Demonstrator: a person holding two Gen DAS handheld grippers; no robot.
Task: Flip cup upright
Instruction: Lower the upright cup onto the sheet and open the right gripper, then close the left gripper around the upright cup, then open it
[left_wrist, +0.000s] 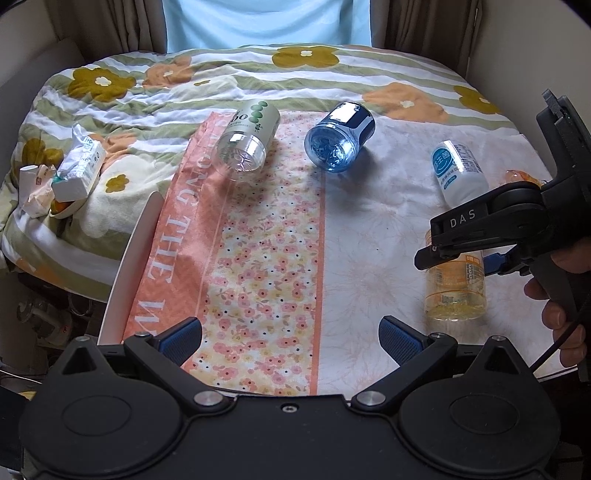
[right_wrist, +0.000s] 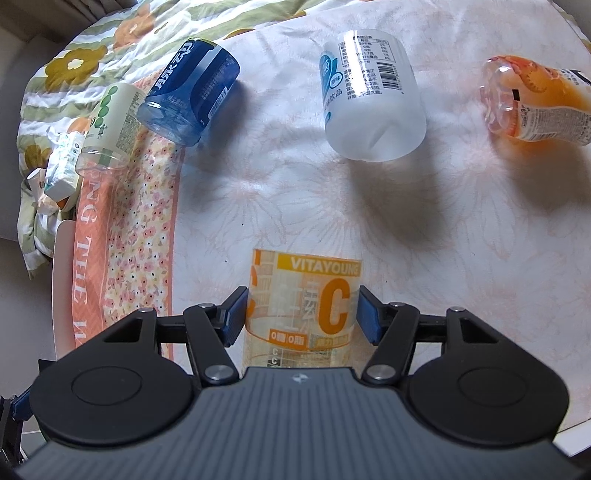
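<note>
The yellow cup (right_wrist: 303, 314) is seen between the fingers of the right gripper (right_wrist: 301, 317) on the white cloth (right_wrist: 280, 192), its "VITAYOUNG C" label reading upright in the right wrist view. Both blue pads (right_wrist: 232, 317) sit right at its sides; the cup looks pinched, though firm contact cannot be confirmed. In the left wrist view the same cup (left_wrist: 455, 284) is seen below the right gripper's arm (left_wrist: 476, 229), near the table's right edge.

The left gripper (left_wrist: 290, 338) is held spread wide over the floral cloth strip (left_wrist: 266, 258), nothing between its pads (left_wrist: 183, 338).

Four other cups are laid on their sides farther back: a green-label one (left_wrist: 248, 138) on the pink strip, a blue one (left_wrist: 339, 136) beside it, a white one (left_wrist: 461, 171) to the right, and an orange one (right_wrist: 535, 101) at the far right. A flowered quilt (left_wrist: 221, 70) is seen behind the table, with crumpled packets (left_wrist: 74, 170) on its left side.
</note>
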